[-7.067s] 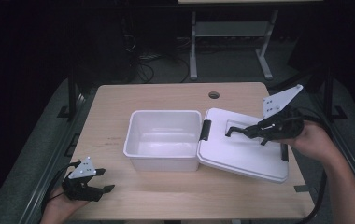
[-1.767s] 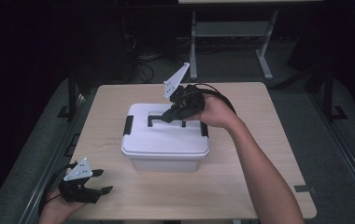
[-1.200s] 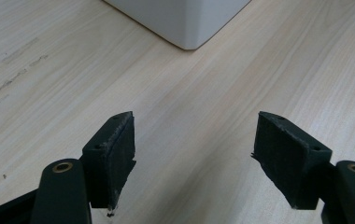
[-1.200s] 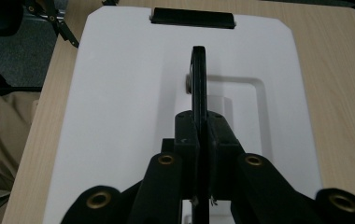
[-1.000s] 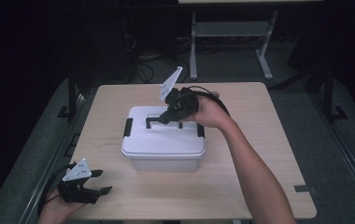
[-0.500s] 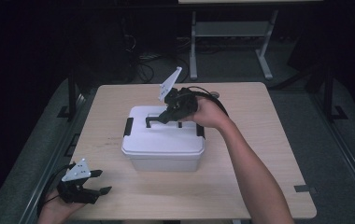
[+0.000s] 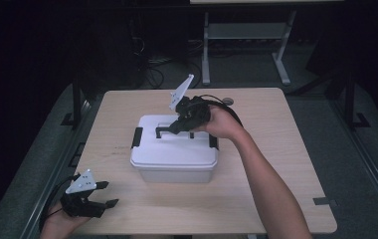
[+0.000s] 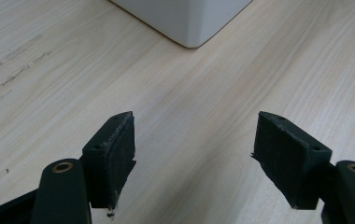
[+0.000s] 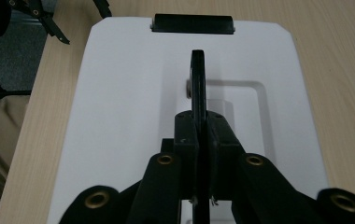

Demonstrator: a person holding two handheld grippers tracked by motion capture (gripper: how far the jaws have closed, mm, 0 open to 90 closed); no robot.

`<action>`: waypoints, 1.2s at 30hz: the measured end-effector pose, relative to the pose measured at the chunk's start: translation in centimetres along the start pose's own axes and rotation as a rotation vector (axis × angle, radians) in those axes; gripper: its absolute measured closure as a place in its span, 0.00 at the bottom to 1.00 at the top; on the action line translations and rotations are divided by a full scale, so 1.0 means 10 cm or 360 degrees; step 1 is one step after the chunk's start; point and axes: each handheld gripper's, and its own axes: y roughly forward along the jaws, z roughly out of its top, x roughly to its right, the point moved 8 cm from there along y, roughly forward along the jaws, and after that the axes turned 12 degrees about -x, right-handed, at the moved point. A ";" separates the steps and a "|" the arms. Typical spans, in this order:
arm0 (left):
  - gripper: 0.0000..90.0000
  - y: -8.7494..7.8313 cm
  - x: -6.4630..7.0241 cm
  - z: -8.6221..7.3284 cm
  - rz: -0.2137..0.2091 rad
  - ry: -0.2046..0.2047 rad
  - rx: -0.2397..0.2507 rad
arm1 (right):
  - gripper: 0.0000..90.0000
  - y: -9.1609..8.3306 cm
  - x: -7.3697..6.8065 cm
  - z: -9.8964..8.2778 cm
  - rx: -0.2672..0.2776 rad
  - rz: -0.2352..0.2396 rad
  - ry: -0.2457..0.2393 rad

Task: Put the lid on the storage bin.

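While the box [image 7: 173, 164] sits mid-table with its lid [image 7: 174, 147] on, the right gripper [image 7: 171, 130] comes in from 2 o'clock, jaws pinched on the lid's black handle [image 9: 198, 84], which stands upright. At 7 o'clock, the left gripper [image 7: 108, 194] rests near the table [image 7: 276, 149] edge, jaws spread with nothing between them.
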 end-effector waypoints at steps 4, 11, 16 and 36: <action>0.32 -0.01 -0.01 -0.01 -0.0001 -0.0005 0.0003 | 0.93 0.01 0.00 0.00 0.0003 0.0009 0.0008; 0.32 -0.01 -0.01 -0.01 -0.0003 -0.0011 0.0004 | 0.91 -0.01 -0.02 0.00 0.0027 0.0019 0.0023; 0.32 0.00 0.00 -0.01 0.0009 -0.0003 -0.0008 | 0.86 -0.04 -0.04 0.00 0.0045 0.0032 0.0031; 0.32 -0.01 0.01 -0.02 0.0012 0.0004 -0.0016 | 0.78 -0.09 -0.09 -0.05 0.0089 0.0054 0.0062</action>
